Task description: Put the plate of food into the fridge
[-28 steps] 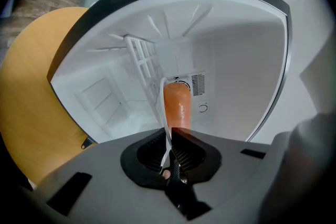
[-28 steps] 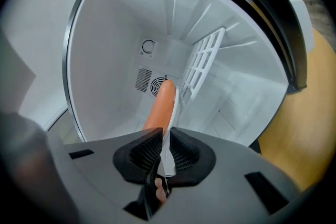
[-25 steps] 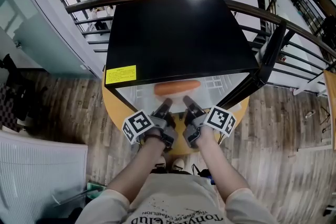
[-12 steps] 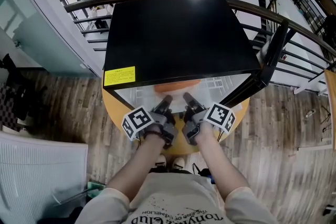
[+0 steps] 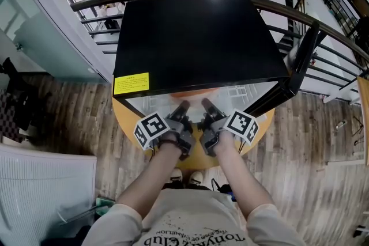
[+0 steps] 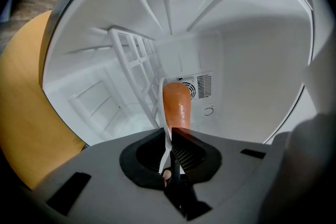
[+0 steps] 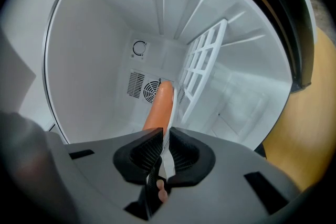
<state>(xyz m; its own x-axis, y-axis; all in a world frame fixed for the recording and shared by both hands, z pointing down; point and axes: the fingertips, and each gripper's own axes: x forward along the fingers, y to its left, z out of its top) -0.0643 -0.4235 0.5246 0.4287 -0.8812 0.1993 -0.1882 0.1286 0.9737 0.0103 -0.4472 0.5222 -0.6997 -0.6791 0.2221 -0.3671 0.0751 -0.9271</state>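
Though only one plate is in play, two claws share it. The left claw (image 5: 182, 108) and the right claw (image 5: 206, 105) sit side by side. Each has its ribbed black pads nipped almost together on the thin white rim of the plate (image 6: 161, 105), which both gripper views show edge-on as a narrow pale blade.

One sausage (image 6: 177, 105) lies on it, smooth, glossy orange and round-ended. The plate is inside the one fridge (image 5: 196, 37), past its front edge. From the head view only an orange sliver shows under the fridge's top lip, at 12 o'clock from the claws. Whether the plate rests on anything cannot be told.

The fridge is a box with a flat matt black top. One yellow label (image 5: 132, 83) sits at its front corner, at 10 o'clock from the left claw. Its single black door (image 5: 294, 75) stands open at 2 o'clock from the right claw.

The lining is smooth white moulded plastic with raised ribs. One white grid rack (image 6: 134, 60) shows at 10 o'clock from the sausage in the left gripper view. One round fan grille (image 7: 152, 89) sits on the back wall — just behind the sausage tip.

The fridge stands on one round, smooth yellow tabletop (image 5: 130, 124).
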